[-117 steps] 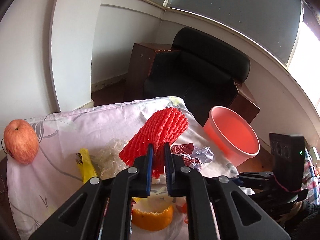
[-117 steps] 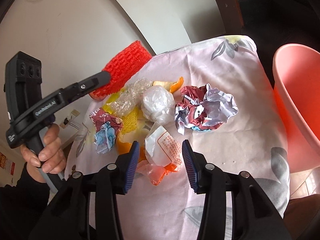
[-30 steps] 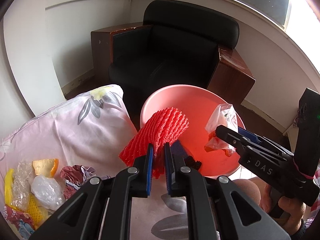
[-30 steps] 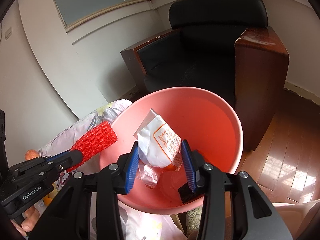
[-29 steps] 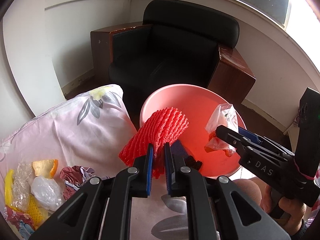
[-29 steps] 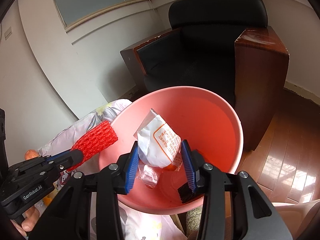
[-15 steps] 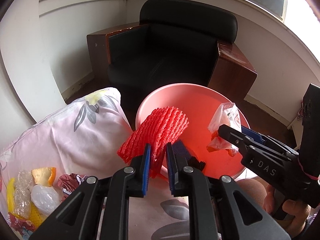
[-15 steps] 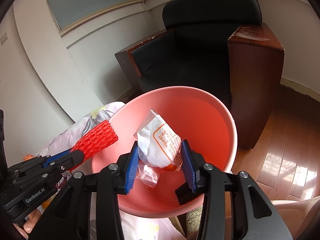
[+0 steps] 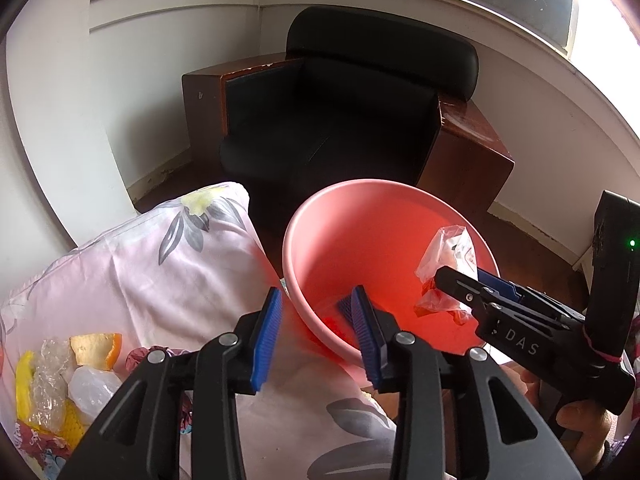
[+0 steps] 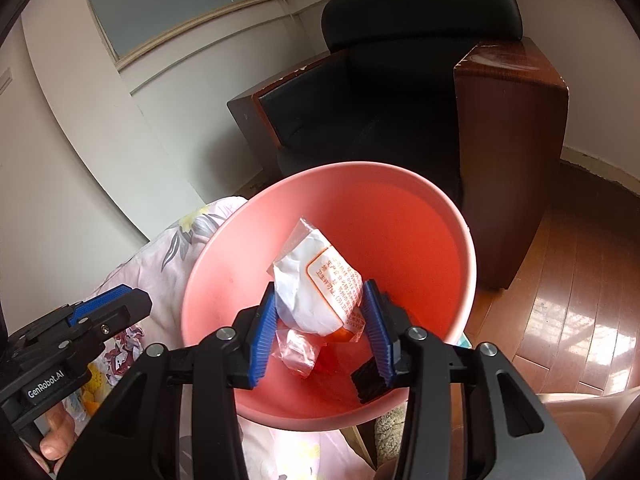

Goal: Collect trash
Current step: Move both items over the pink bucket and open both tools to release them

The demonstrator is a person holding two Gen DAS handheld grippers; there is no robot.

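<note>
A pink bin (image 9: 360, 232) stands beside the cloth-covered table (image 9: 140, 264). My left gripper (image 9: 316, 332) is open and empty over the bin's near rim. A red patch at the bin's bottom (image 9: 332, 324) looks like the red foam net. My right gripper (image 10: 320, 328) is shut on a white plastic wrapper (image 10: 320, 284) and holds it over the bin (image 10: 400, 208). The wrapper also shows in the left wrist view (image 9: 448, 256). More trash (image 9: 60, 380) lies on the table at the lower left: orange peel, clear plastic, crumpled wrappers.
A black armchair with brown wooden sides (image 9: 360, 112) stands behind the bin. White walls and a window ledge are beyond. Wooden floor (image 10: 580, 280) lies to the right of the bin.
My left gripper has opened and the red foam net has dropped out of it toward the bin. My right gripper still holds the white wrapper over the bin.
</note>
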